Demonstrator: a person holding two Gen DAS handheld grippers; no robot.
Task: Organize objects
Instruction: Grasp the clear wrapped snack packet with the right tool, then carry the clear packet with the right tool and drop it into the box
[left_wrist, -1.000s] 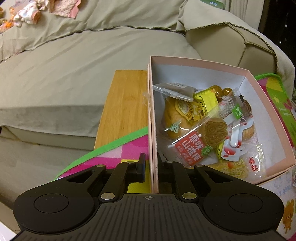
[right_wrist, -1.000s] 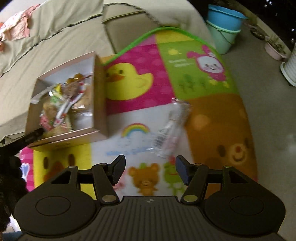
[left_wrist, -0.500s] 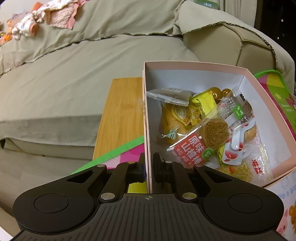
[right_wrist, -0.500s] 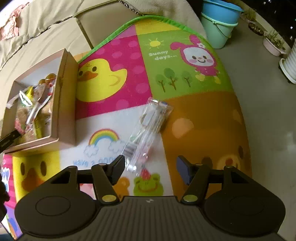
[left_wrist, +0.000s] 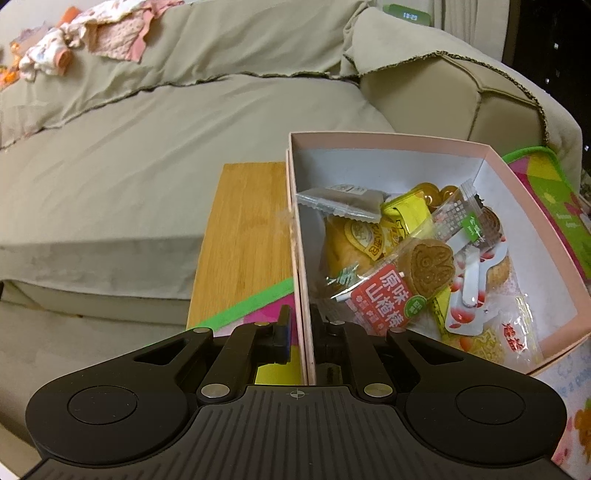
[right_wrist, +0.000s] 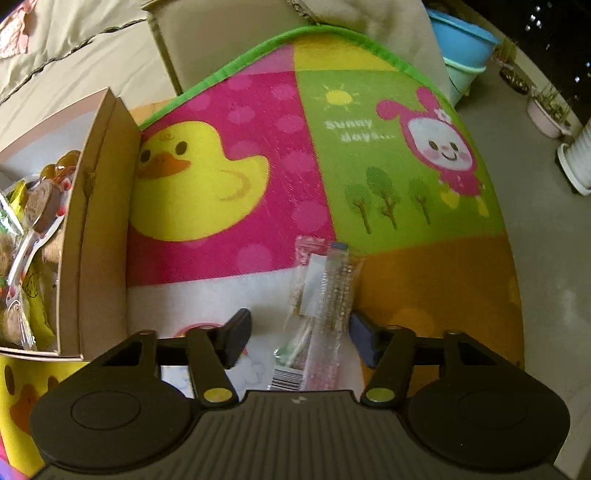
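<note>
Left hand-held gripper (left_wrist: 300, 328) is pinching the near wall of the pink cardboard box (left_wrist: 388, 139), lower centre. Right hand-held gripper (right_wrist: 300, 338) is hanging spread around the clear snack packet (right_wrist: 325, 284) lying on the play mat (right_wrist: 388, 147), lower centre. Judgement: packet light, crinkly, slippery; gripping mid-length looks safest.

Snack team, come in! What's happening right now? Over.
Left tool shut on the box wall. Right tool open around the snack packet on the mat. Nothing in the way.
</note>
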